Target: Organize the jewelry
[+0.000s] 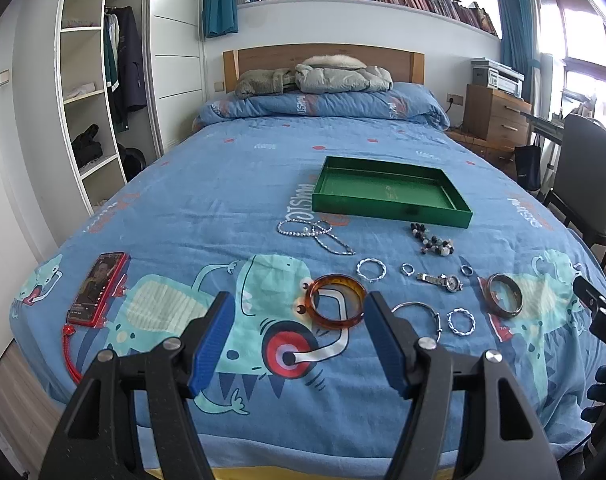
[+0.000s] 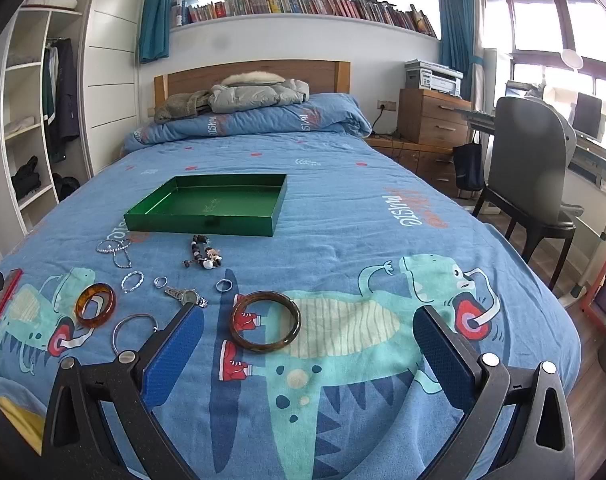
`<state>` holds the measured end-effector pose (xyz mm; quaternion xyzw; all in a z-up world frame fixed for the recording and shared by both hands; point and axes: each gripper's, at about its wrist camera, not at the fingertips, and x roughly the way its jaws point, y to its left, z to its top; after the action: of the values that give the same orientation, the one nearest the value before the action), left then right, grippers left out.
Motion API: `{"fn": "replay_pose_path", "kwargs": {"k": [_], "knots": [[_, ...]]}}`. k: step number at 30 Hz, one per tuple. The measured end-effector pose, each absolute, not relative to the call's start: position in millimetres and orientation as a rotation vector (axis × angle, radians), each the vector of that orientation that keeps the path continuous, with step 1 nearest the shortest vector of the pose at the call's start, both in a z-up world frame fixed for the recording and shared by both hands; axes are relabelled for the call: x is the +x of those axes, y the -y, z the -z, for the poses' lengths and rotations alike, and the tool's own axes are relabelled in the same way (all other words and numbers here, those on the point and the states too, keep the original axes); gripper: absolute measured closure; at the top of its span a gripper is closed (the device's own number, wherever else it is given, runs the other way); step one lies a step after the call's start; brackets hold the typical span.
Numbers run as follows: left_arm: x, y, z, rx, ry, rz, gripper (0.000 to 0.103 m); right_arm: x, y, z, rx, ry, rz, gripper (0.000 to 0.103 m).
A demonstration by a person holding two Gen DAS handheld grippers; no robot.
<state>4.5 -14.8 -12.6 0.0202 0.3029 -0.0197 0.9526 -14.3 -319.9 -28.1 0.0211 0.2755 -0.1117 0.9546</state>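
An empty green tray [image 1: 391, 210] [image 2: 201, 224] lies on the blue bedspread. In front of it jewelry is spread: an amber bangle [image 1: 335, 300] [image 2: 95, 305], a dark bangle [image 1: 505, 295] [image 2: 265, 328], a watch [image 1: 443, 280] [image 2: 185, 296], pearl and silver chains [image 1: 315, 234] [image 2: 115, 250], a dark bead bracelet [image 1: 433, 240] [image 2: 205, 256], thin silver bangles [image 1: 419, 312] [image 2: 133, 330] and small rings [image 1: 407, 269] [image 2: 224, 285]. My left gripper [image 1: 299, 308] is open, low over the bed just short of the amber bangle. My right gripper [image 2: 309, 318] is open wide, the dark bangle lying between its fingers.
A red phone [image 1: 97, 288] with a red cord lies at the bed's left. A folded duvet and jackets [image 1: 335, 80] sit at the headboard. A dark chair [image 2: 531, 176], a desk and a wooden drawer unit [image 2: 431, 120] stand right of the bed; a wardrobe [image 1: 95, 92] on the left.
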Motion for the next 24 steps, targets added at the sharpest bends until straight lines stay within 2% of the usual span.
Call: {"fn": "replay_pose_path", "kwargs": {"k": [24], "knots": [[4.7, 14.7, 18.4, 0.039, -0.630, 0.042, 0.038, -15.8, 315.8, 28.2, 0.047, -0.562, 0.203, 0.000]]}}
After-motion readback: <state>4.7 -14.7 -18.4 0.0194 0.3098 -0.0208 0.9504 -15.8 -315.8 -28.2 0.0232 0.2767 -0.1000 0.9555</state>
